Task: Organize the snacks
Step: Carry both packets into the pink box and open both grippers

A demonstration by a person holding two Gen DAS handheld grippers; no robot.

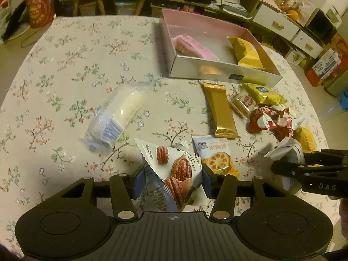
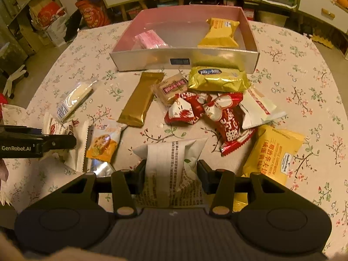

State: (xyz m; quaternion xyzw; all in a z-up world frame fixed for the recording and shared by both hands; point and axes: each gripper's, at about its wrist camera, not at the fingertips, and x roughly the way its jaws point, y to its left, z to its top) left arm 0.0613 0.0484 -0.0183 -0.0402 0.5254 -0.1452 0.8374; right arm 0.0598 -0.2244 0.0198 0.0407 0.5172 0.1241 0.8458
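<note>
Left hand-held gripper [image 1: 173,181]: pinching the pecan packet [image 1: 176,171] between its blue pads, just above the surface [image 1: 65,65].
Pecan packet: long axis tilted, its notched top corner pointing up and to the left in the left wrist view.
Right hand-held gripper [image 2: 171,175]: pinching a white packet [image 2: 171,161] printed with black text.
White packet: long axis runs away from the camera, toward the box.
Loose snacks: an orange-and-white packet [image 1: 219,156] lies just beside the pecan packet; a gold bar [image 1: 219,108] points lengthwise toward the box; a clear-wrapped white bar [image 1: 121,113] lies slanted to the left; red packets [image 2: 208,113] are heaped in the middle.
Box [image 1: 217,69]: far side of the surface, holding 1 pink packet [image 1: 191,47] and 1 yellow packet [image 1: 248,52].
</note>
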